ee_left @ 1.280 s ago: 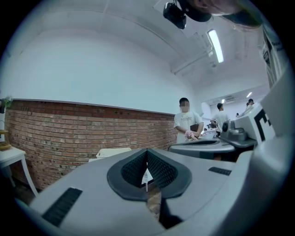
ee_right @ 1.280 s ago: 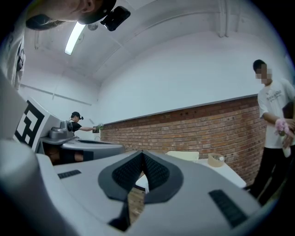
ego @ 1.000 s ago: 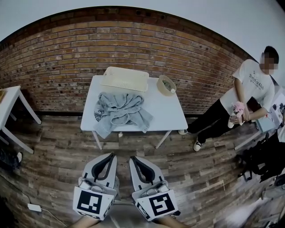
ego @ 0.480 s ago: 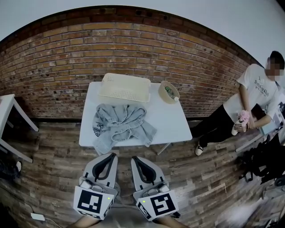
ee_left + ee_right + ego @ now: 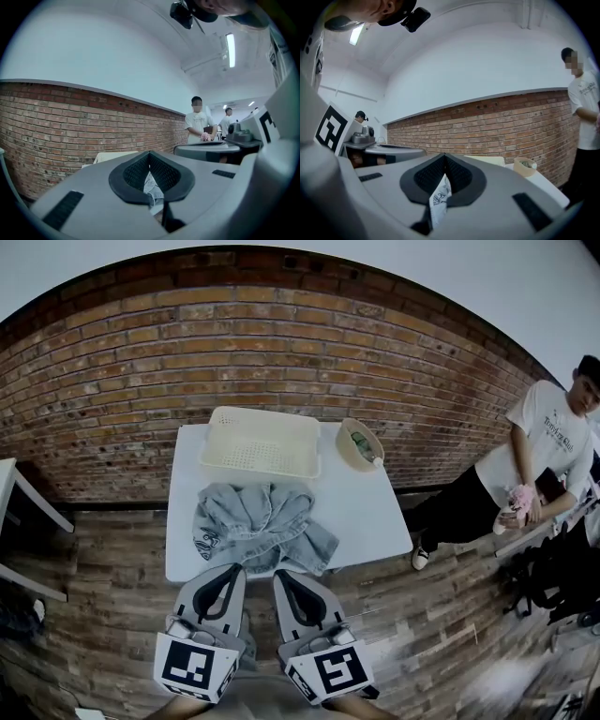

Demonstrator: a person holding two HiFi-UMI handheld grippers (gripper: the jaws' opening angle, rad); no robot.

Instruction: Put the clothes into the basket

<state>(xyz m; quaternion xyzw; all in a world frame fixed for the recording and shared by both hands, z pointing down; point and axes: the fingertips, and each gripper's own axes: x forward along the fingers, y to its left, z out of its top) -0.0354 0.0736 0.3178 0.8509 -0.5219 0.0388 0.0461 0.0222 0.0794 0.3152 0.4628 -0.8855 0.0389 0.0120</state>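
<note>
A crumpled grey-blue garment [image 5: 258, 526] lies on the near half of the white table [image 5: 375, 521]. Behind it, against the brick wall, stands the cream perforated basket [image 5: 261, 442]. My left gripper [image 5: 232, 568] and right gripper [image 5: 279, 575] hang side by side just short of the table's front edge, both shut with nothing in them. In the left gripper view, the garment [image 5: 153, 185] shows through the slit below the closed jaws, with the basket [image 5: 110, 157] beyond. The right gripper view shows the garment's printed patch [image 5: 439, 198] the same way.
A small round wicker bowl [image 5: 360, 443] holding a bottle sits at the table's back right. A person [image 5: 539, 446] in a white T-shirt stands to the right. Another white table [image 5: 11, 486] is at the left, dark bags [image 5: 553, 577] on the floor at the right.
The table, garment and basket have come nearer and now lie straight ahead of the grippers. Both grippers stay shut and side by side.
</note>
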